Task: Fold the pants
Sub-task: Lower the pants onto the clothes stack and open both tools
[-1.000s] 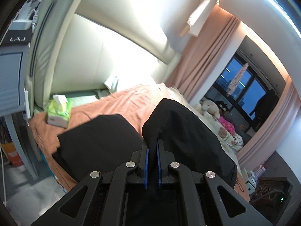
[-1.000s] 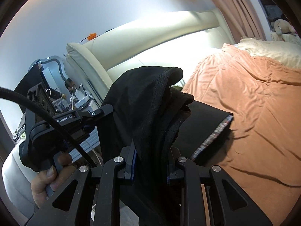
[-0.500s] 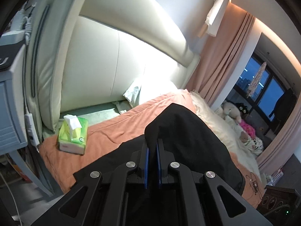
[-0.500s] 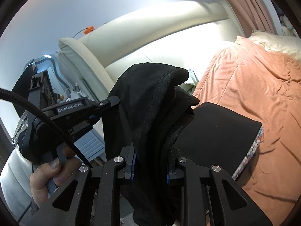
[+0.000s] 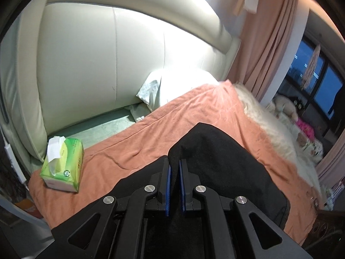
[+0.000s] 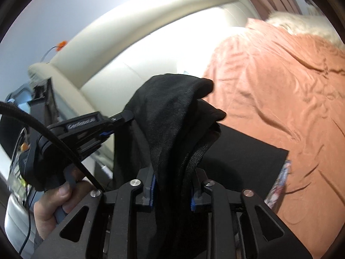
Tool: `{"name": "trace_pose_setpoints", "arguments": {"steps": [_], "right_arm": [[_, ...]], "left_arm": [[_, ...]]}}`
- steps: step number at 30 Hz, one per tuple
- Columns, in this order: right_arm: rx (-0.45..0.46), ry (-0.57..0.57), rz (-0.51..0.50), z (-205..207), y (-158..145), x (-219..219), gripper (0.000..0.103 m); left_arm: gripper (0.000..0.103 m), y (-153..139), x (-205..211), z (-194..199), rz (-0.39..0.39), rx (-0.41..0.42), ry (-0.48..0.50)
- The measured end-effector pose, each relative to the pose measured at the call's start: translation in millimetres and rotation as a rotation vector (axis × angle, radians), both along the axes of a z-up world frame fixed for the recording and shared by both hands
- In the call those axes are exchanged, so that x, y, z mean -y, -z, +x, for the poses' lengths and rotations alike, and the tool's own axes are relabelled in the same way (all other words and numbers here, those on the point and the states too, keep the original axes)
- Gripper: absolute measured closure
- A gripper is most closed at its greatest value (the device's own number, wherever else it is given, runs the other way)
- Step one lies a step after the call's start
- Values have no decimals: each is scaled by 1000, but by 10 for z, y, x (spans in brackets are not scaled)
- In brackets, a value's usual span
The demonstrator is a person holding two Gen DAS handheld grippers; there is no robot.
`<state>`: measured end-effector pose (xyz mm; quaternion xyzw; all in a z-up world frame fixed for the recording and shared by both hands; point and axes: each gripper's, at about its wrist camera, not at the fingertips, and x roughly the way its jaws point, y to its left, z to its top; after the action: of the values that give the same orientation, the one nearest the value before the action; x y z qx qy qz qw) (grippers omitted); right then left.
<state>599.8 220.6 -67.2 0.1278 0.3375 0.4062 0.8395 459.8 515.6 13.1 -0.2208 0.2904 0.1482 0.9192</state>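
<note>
Big bed (image 5: 194, 112) in orange blanket (image 6: 280, 90), cream headboard (image 5: 107, 54) behind. Black pants (image 5: 226, 161) held up over near edge, lower part draped on blanket. Left gripper (image 5: 174, 166): jaws nearly shut, pinching thin pants fold. Right gripper (image 6: 172, 183): jaws clamped on thick bunched pants (image 6: 172, 112). Green tissue box (image 5: 62, 164) on bed corner, well apart from pants.

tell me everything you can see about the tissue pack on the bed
The tissue pack is a soft, green and yellow plastic-wrapped block with a round green logo on its side. A white tissue sticks up from its top slot. It lies on the orange bedspread near the bed's corner, below the cream headboard, untouched by either gripper.
</note>
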Motion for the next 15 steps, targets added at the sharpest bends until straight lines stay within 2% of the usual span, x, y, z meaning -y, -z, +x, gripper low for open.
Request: {"name": "trace_pose_setpoints", "arguments": {"steps": [3, 5, 6, 7, 10, 15], "right_arm": [[-95, 46, -14, 200, 139, 104, 65], [-110, 90, -19, 242, 182, 210, 40], [-119, 105, -7, 244, 211, 280, 36], [-128, 110, 7, 243, 232, 339, 34], [-137, 112, 13, 222, 243, 439, 34], [-50, 91, 4, 15, 33, 453, 34]], "left_arm": [[78, 121, 25, 66, 38, -78, -27], [64, 168, 2, -29, 27, -74, -41], [60, 192, -23, -105, 18, -71, -54], [57, 208, -40, -170, 15, -74, -66], [57, 250, -61, -378, 1, -78, -75], [57, 289, -11, -784, -22, -88, -79]]}}
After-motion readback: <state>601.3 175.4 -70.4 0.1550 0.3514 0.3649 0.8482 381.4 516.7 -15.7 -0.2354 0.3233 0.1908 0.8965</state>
